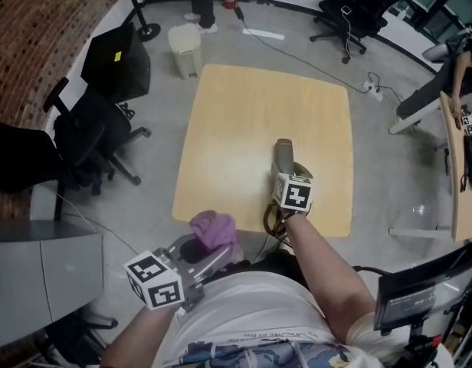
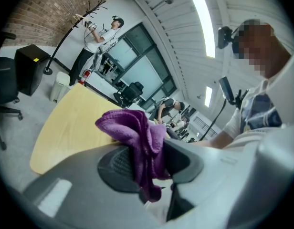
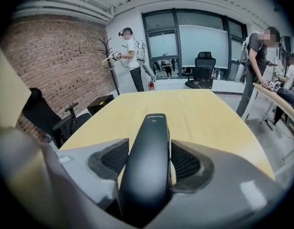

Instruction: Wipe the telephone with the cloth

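the telephone [image 3: 147, 173] is a long black handset of smooth matte plastic, its back rounded like a shallow hump and narrowing to a blunt squared end that carries a tiny line of pale print, too small to read. it lies lengthwise between the jaws of the right gripper [image 3: 150, 143], which are closed on its two sides. the dark pads are finely ribbed rubber set in smooth grey shells, and only a hairline of tabletop shows along the right-hand pad. in the head view the telephone points away from the person over the near half of the table [image 1: 244, 106], toward its right side, and a dark curly cord [image 1: 272, 219] loops down past the table's near edge just under the gripper

the table is a pale wooden square with rounded corners and a smooth, faintly glossy top

the cloth [image 2: 132, 128] is purple and soft, with a short fuzzy nap, bunched into thick folds. the left gripper [image 2: 148, 162] pinches it tight: the bulk billows above the pads and a narrow tail hangs below them. in the head view the cloth is held at the table's near left corner, close to the person's body and apart from the telephone, not touching it

around the table are a grey floor [image 1: 374, 167], a black office chair [image 1: 90, 140], a small white bin [image 1: 185, 48] and a rough red brick wall [image 3: 56, 66]
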A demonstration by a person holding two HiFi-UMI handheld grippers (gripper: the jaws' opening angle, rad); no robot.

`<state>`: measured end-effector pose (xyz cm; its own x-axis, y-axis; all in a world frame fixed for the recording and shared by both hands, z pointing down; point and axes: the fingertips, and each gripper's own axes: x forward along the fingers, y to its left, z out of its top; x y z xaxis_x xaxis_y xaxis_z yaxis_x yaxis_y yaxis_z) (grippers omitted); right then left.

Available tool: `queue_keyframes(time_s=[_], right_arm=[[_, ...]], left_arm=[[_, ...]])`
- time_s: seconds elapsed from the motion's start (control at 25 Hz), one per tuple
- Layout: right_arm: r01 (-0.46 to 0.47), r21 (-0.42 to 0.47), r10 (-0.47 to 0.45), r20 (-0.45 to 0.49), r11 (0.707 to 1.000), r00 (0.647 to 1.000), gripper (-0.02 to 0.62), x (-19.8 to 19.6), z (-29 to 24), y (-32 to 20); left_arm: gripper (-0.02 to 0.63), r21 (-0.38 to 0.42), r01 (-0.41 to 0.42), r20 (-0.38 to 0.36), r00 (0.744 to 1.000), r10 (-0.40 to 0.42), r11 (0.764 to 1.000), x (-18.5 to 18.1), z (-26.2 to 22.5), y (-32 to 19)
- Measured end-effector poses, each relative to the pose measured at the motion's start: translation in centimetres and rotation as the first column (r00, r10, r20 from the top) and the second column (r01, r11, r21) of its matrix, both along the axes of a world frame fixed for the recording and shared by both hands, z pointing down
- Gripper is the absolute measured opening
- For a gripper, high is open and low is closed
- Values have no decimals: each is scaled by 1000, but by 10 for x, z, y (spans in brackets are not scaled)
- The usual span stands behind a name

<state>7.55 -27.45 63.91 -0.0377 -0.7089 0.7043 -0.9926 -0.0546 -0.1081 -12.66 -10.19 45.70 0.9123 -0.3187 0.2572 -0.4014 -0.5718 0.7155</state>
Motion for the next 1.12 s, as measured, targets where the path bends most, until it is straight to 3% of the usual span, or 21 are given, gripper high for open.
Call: queue_keyframes(time_s=[0.28, 0.6, 0.84, 0.96, 1.12], right_arm=[[57, 26, -57, 12, 998, 998, 311, -1, -6, 8], [126, 68, -127, 17, 990, 992, 314, -1, -38, 51], [261, 64, -256, -81, 963, 963, 312, 1, -71, 105], [323, 67, -315, -108, 944, 943, 244, 1, -90, 137], [385, 116, -367, -150, 916, 918, 79, 14, -119, 169]], left_arm=[[150, 21, -32, -10, 999, 33, 999, 15, -2, 0], [150, 48, -51, -15, 999, 52, 998, 25, -7, 2], [150, 61, -75, -29, 997, 77, 995, 36, -4, 8], [150, 56, -87, -34, 995, 89, 995, 47, 0, 19], [150, 97, -93, -27, 995, 96, 991, 69, -5, 31]])
